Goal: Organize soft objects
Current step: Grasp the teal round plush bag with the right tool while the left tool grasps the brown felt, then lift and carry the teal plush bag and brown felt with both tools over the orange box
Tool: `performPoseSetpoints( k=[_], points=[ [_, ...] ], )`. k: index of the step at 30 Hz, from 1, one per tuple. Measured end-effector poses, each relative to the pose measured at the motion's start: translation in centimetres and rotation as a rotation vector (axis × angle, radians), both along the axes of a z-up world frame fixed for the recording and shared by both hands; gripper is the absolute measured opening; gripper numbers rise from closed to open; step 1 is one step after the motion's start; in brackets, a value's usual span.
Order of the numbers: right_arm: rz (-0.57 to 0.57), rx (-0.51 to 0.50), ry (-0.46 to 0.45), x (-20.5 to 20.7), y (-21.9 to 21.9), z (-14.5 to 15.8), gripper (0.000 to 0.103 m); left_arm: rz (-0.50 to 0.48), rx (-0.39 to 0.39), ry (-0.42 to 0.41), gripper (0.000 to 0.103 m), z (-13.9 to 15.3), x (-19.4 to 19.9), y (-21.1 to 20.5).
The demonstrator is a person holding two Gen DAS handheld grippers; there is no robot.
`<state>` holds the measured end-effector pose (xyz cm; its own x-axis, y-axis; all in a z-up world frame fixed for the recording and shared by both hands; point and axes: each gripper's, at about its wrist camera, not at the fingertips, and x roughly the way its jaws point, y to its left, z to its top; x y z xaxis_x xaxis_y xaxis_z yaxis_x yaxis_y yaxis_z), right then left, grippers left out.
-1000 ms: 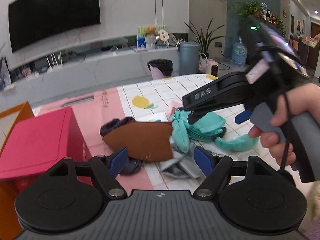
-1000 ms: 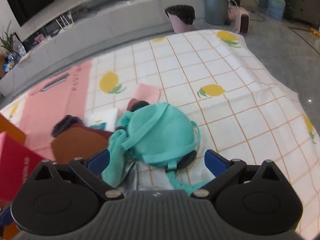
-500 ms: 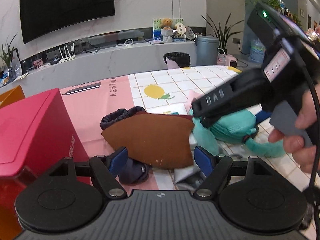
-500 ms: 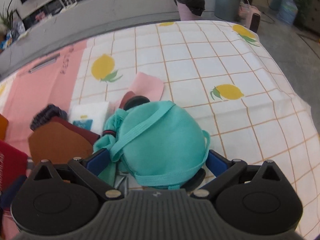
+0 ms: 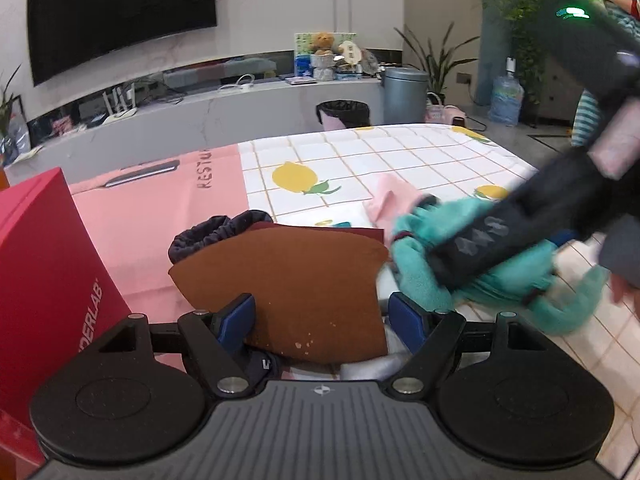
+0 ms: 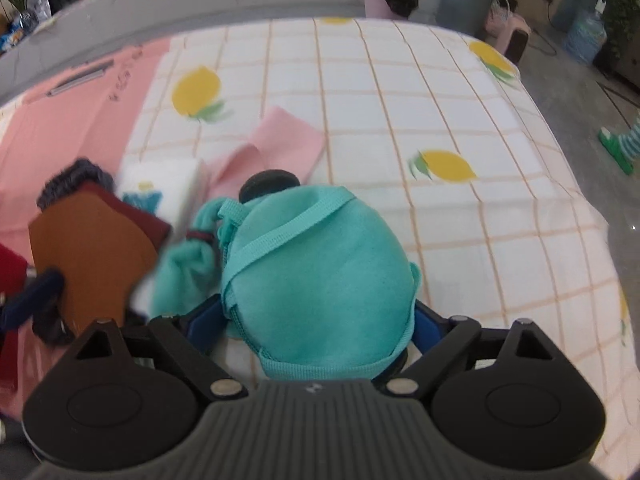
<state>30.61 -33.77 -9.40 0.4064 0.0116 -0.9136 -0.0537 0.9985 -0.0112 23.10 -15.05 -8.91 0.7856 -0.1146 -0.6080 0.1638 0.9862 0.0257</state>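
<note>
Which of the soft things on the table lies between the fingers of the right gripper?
The teal pouch, round with a teal strap across it, lies between the right gripper fingers, which have just been closing. The brown cloth and pink cloth lie outside them.

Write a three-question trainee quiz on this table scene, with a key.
1. True or false: the brown felt piece lies between the left gripper jaws.
2. What does the right gripper straddle? A) pink cloth B) teal pouch C) red box
3. Fill in: the tablecloth shows yellow ____.

Key: 1 true; 2 B; 3 lemons.
</note>
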Motion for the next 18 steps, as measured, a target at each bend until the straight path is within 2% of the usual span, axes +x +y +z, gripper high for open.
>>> performPoseSetpoints(
  k=[3, 7, 9, 10, 12, 14, 18],
  points=[
    [-0.023, 0.005, 0.034, -0.8, -1.4, 0.0, 0.091, 0.007, -0.072, 0.053, 0.082, 0.0, 0.6, 0.8],
    [-0.038, -0.007, 0.067, -1.8, -2.6, 0.0, 0.091, 0.028, -0.181, 0.095, 0.063, 0.7, 0.7, 2.1],
    [-0.026, -0.019, 0.077, -2.4, -2.2, 0.2, 0.089, 0.058, -0.265, 0.123, 0.044, 1.1, 0.6, 3.2],
    [0.011, -0.039, 0.083, -2.9, -1.5, 0.3, 0.088, 0.079, -0.314, 0.142, 0.038, 1.2, 0.7, 3.9],
    [0.143, -0.104, 0.098, -4.3, 0.4, 0.8, 0.087, 0.098, -0.397, 0.183, 0.018, 1.4, 0.7, 5.0],
    [0.266, -0.157, 0.115, -6.2, 2.2, 1.3, 0.087, 0.126, -0.438, 0.224, 0.012, 2.0, 0.2, 5.4],
    [0.393, -0.168, 0.121, -9.2, 4.1, 2.3, 0.087, 0.229, -0.565, 0.284, 0.009, 2.9, -1.1, 6.6]
  ],
)
